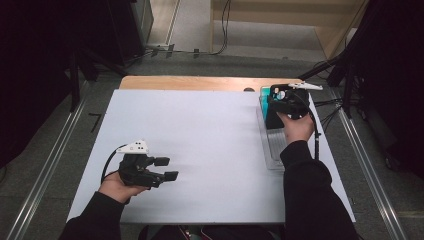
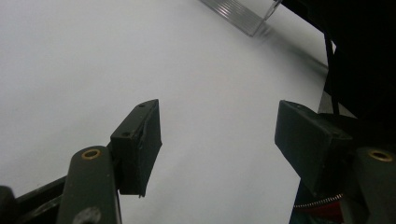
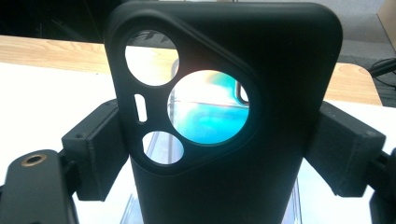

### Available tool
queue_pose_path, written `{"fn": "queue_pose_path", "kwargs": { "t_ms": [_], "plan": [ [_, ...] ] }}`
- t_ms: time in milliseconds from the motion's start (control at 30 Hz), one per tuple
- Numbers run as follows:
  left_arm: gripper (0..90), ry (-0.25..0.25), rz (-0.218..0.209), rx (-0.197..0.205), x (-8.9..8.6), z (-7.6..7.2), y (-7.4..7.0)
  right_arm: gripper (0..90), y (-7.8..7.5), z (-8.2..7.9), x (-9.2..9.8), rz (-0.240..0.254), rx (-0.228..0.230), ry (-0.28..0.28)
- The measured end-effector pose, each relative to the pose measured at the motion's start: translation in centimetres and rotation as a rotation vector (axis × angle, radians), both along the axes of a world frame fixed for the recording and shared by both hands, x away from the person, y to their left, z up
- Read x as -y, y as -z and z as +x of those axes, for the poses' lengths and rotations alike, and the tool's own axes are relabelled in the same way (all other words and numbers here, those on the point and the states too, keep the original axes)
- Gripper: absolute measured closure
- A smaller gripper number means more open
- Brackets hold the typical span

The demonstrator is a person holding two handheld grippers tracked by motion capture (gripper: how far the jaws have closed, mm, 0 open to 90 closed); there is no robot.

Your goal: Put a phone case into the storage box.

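Observation:
A black phone case [image 3: 224, 177] with round camera cut-outs stands upright between the jaws of my right gripper [image 3: 222, 149], one pad pressed against each long edge. In the high view the right gripper [image 1: 281, 102] holds the case [image 1: 272, 119] over the far end of a clear plastic rack [image 1: 272, 150] at the table's right side. A teal item [image 3: 210, 123] shows through the largest cut-out and stands in the rack's far end [image 1: 263, 97]. My left gripper [image 1: 167, 168] rests low at the front left of the white table, open, its jaws [image 2: 219, 140] wide apart with nothing between them.
The white tabletop [image 1: 200, 135] spreads between the two hands, with a wooden strip [image 1: 200, 82] along its far edge. A corner of the clear rack [image 2: 238, 14] and a dark sleeve [image 2: 359, 56] appear in the left gripper view. Cables trail off the table's right side.

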State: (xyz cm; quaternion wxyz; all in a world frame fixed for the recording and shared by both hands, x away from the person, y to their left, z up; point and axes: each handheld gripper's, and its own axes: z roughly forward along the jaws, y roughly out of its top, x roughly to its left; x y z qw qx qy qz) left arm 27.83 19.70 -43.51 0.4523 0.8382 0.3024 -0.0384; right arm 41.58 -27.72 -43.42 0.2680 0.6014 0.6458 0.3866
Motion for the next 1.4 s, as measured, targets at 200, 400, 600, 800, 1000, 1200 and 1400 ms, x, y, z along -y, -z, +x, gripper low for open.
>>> {"fn": "queue_pose_path", "kwargs": {
  "t_ms": [200, 400, 600, 800, 1000, 1200, 1400],
  "plan": [
    [32.2, 0.001, 0.008, -0.004, 0.0, 0.1, 0.2, 13.0, 1.1, 1.1, 0.0, -0.002, -0.016, 0.018],
    [32.2, 0.002, 0.005, -0.008, 0.1, 0.2, 0.3, 13.1, 1.4, 2.2, -0.5, -0.012, -0.017, 0.026],
    [32.2, 0.002, 0.003, -0.011, 0.1, 0.2, 0.3, 13.2, 1.6, 3.4, -0.8, -0.007, -0.006, 0.05],
    [32.3, 0.006, 0.001, -0.013, 0.1, 0.3, 0.4, 13.1, 1.6, 4.3, -1.2, -0.009, 0.006, 0.059],
    [32.3, 0.002, 0.003, -0.02, 0.1, 0.4, 0.6, 12.8, 1.6, 4.7, -1.2, -0.007, 0.026, 0.07],
    [32.3, -0.001, 0.004, -0.025, 0.1, 0.5, 0.7, 11.6, 1.7, 4.6, -1.4, -0.024, 0.039, 0.052],
    [32.3, -0.008, 0.002, -0.03, -0.1, 0.6, 0.7, 10.7, 1.8, 4.7, -1.5, -0.029, 0.039, 0.055]
  ]
}}
